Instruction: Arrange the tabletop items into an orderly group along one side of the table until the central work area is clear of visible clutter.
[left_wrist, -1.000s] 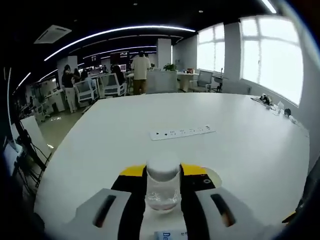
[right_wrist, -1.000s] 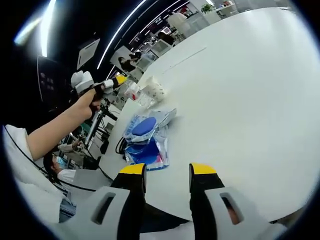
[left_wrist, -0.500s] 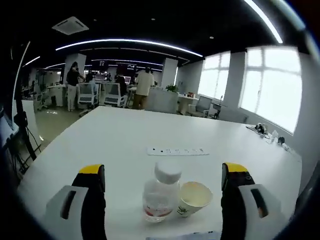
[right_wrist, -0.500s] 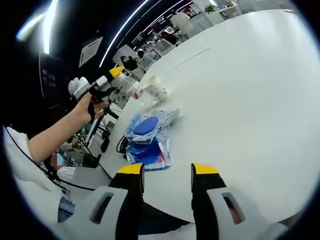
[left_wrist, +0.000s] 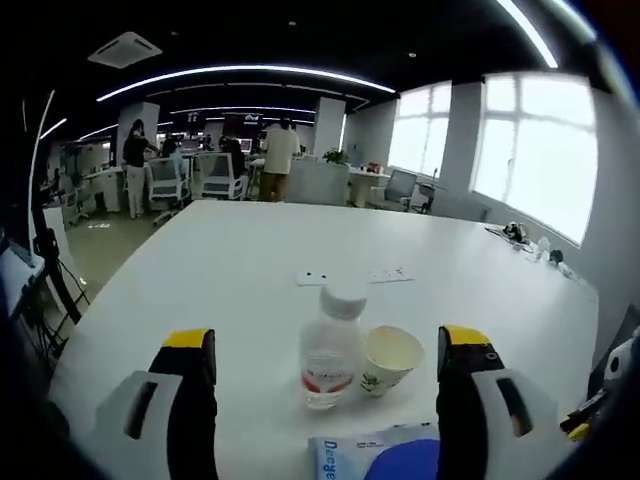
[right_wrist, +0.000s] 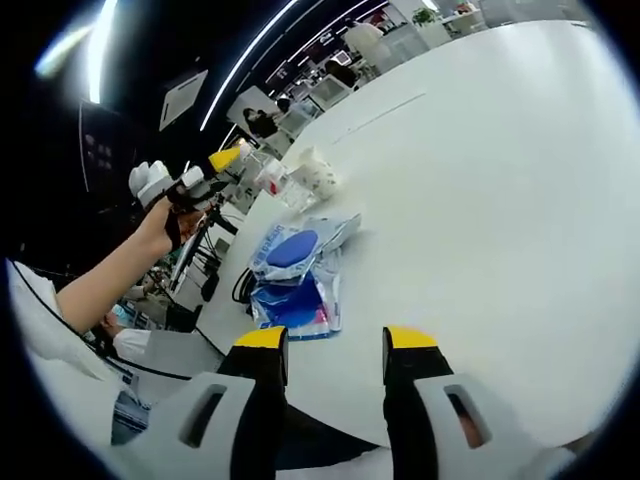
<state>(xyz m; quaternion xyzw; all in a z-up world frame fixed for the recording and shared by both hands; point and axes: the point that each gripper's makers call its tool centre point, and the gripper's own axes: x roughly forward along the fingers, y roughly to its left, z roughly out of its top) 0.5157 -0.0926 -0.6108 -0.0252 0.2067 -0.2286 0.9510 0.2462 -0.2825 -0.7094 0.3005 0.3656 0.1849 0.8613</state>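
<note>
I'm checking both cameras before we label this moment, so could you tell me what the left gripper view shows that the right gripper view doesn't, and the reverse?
Left gripper view alone: the power strip farther along the table, and the bright windows.

Right gripper view alone: the person's forearm holding the left hand-held gripper off the table's edge, and the second blue packet.

Both: the white table, the plastic bottle, the paper cup beside it, and the clear bag with the blue disc.
</note>
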